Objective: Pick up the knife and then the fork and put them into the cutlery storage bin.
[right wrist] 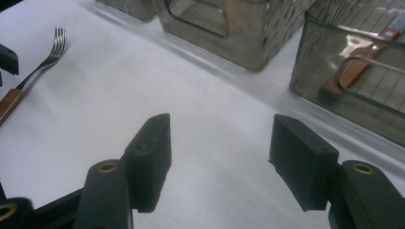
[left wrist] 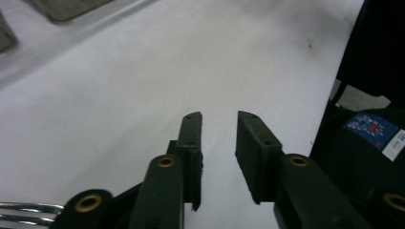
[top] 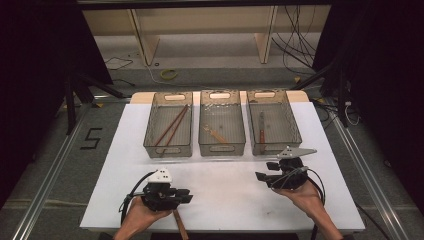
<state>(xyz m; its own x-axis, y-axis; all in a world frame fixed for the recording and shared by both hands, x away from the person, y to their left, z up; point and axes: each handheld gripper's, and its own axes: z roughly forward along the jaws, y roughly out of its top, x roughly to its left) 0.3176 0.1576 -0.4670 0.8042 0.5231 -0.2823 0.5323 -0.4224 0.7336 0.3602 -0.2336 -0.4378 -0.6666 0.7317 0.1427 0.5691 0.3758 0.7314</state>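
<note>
A fork with a wooden handle (top: 179, 226) lies at the table's front edge, just under my left gripper (top: 187, 195). Its tines (left wrist: 24, 212) show at the lower left of the left gripper view, outside the jaws. My left gripper (left wrist: 219, 117) points right over the bare white table, its jaws a narrow gap apart with nothing between them. Over the table's right side my right gripper (top: 263, 170) points left. In its own view the right gripper (right wrist: 222, 124) stands wide open and empty, with the fork (right wrist: 38, 71) lying far off at the upper left.
Three mesh baskets stand in a row at the back: the left one (top: 168, 145) holds chopsticks (top: 171, 125), the middle one (top: 222, 145) a small utensil, the right one (top: 274, 145) a wooden-handled knife (right wrist: 356, 67). The white table top (top: 225, 180) lies between baskets and grippers.
</note>
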